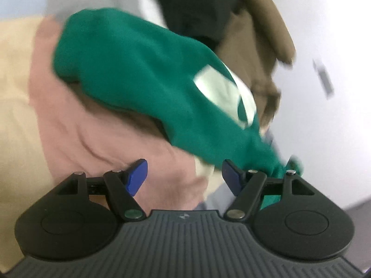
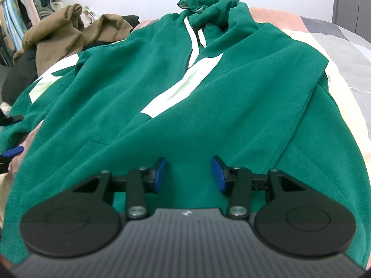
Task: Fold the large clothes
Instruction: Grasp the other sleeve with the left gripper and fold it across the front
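Hoodie (image 2: 162,74): a large green hoodie with white patches lay spread on the bed, ahead of the right jaws and running under them; its hood was bunched at the far end, well beyond the tips.
Why it lay so: it seemed laid out flat so that its sides could be folded in, a step not yet done.
Right gripper (image 2: 188,173): it pointed down at the near hem; its jaws stood partly apart with green cloth in the gap, but the blue pads did not appear to press on it, so I judged nothing grasped.
Left gripper (image 1: 184,176): its jaws were spread wide and empty; pink cloth lay beyond the left pad, and a green sleeve (image 1: 143,74) ran diagonally ahead, its end passing just behind the right pad.
Why the sleeve sat there: likely the side piece to be folded over the body; the view was blurred, so touch could not be told.
Bed (image 2: 343,53): a patchwork cover in pink, cream and grey carried the hoodie.
Brown garment (image 2: 65,30): heaped with dark clothes far to the left of the right jaws, apart from the fold.
Next need: a firm pinch on an edge.
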Tool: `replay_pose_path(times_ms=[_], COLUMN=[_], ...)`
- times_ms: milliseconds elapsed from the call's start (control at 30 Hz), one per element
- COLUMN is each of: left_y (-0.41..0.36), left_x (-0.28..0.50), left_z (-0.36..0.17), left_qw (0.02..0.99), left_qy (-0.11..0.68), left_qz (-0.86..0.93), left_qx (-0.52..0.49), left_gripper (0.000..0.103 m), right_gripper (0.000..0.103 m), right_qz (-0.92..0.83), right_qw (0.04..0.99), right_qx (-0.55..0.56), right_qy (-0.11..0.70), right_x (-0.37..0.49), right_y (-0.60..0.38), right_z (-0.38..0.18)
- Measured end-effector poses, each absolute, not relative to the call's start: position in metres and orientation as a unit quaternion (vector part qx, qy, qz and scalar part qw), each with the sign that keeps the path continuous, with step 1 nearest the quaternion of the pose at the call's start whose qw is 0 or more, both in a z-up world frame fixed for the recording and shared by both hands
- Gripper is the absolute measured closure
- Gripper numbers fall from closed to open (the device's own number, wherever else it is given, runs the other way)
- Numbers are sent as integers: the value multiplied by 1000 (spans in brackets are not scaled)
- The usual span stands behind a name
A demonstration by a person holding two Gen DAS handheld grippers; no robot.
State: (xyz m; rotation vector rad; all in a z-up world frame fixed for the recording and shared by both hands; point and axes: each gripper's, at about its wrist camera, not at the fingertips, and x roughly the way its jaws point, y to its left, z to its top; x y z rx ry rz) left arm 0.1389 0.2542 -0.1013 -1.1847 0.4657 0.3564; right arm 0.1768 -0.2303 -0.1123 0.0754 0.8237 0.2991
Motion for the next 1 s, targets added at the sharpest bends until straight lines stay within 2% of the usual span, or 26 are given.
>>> replay_pose_path(times_ms=[133, 267, 467, 533, 600, 667, 800, 1000], left_y=[283, 310, 342, 350, 358, 371, 366, 321], left_x=[127, 130, 147, 156, 169, 178, 184, 203], left_z=[-115, -134, -127, -117, -106, -99, -63, 22], left_qw=[750, 707, 713, 737, 768, 784, 836, 919], left_qy=[146, 123, 110, 117, 134, 152, 138, 123], left_qz=[189, 207, 252, 285, 317, 326, 326, 276], left_qx=[-617, -665, -645, -601, -540, -507, -419, -252], left_gripper=[28, 28, 31, 44, 79, 90, 94, 94], right_gripper=[56, 56, 56, 56, 56, 57, 57, 58], right_qz=[143, 144, 149, 151, 153, 155, 159, 159], right_qw=[905, 905, 907, 908, 909, 909, 908, 906], right_qx=[37, 45, 52, 50, 52, 55, 69, 87], right_qy=[398, 397, 391, 388, 385, 383, 382, 382], right_x=[178, 179, 182, 183, 184, 185, 188, 189], right_y=[-229, -231, -233, -232, -233, -234, -237, -240], right_z=[-113, -114, -117, -117, -118, -118, -117, -116])
